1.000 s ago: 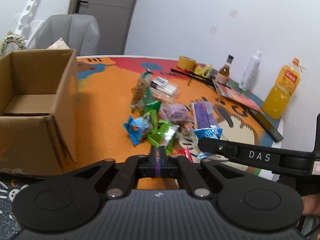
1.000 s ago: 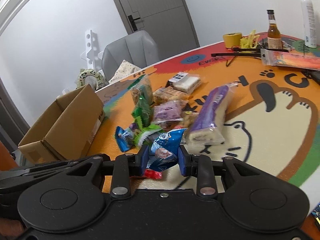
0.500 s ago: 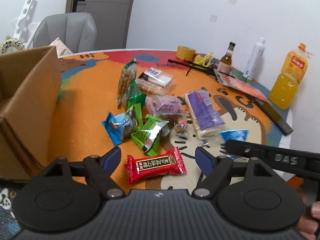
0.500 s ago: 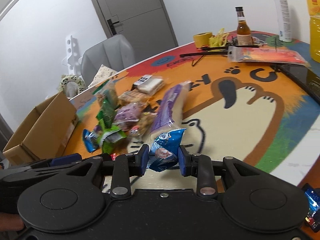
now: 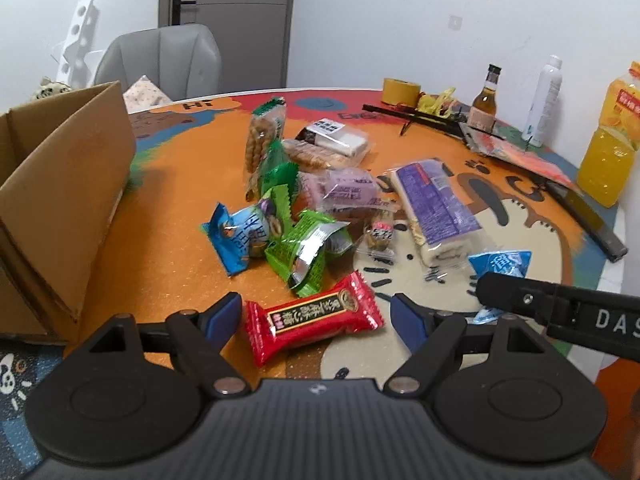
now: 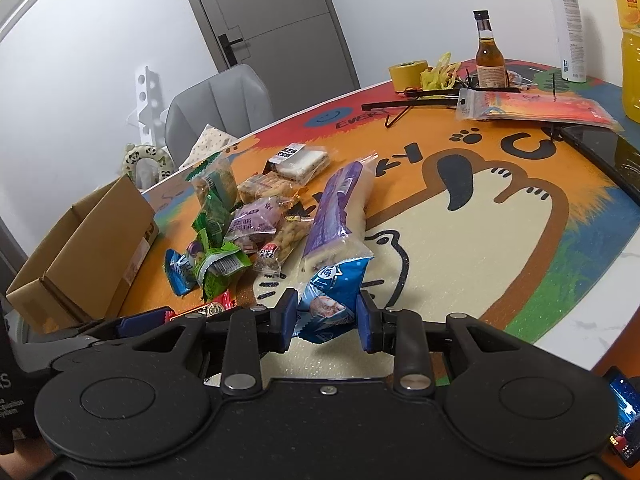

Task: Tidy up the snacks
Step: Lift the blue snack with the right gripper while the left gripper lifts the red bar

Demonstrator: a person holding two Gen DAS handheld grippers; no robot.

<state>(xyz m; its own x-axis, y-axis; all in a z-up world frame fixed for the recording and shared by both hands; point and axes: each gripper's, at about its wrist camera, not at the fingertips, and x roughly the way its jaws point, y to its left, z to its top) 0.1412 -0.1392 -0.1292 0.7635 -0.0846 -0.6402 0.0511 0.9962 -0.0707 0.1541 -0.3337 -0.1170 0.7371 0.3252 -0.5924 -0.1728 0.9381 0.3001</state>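
Observation:
A pile of snack packets lies on the orange mat. My left gripper (image 5: pixel 317 318) is open, its blue pads either side of a red candy packet (image 5: pixel 312 317) lying flat on the mat. My right gripper (image 6: pixel 327 315) is shut on a blue snack packet (image 6: pixel 334 290), also seen in the left wrist view (image 5: pixel 502 266) behind the right gripper's finger. A long purple-and-white pack (image 5: pixel 434 204), green packets (image 5: pixel 308 250) and another blue packet (image 5: pixel 240 236) lie in the pile. An open cardboard box (image 5: pixel 60 184) stands at the left.
At the table's back stand a yellow tape roll (image 5: pixel 400 90), a brown bottle (image 5: pixel 484 104), a white spray bottle (image 5: pixel 546 100) and an orange juice bottle (image 5: pixel 612 136). A dark flat bar (image 5: pixel 588 220) lies near the right edge. A grey chair (image 5: pixel 168 60) is behind the table.
My left gripper went from shut to open and now frames the red packet on the mat. My right gripper, still holding the blue packet, has drifted right and back from the pile.

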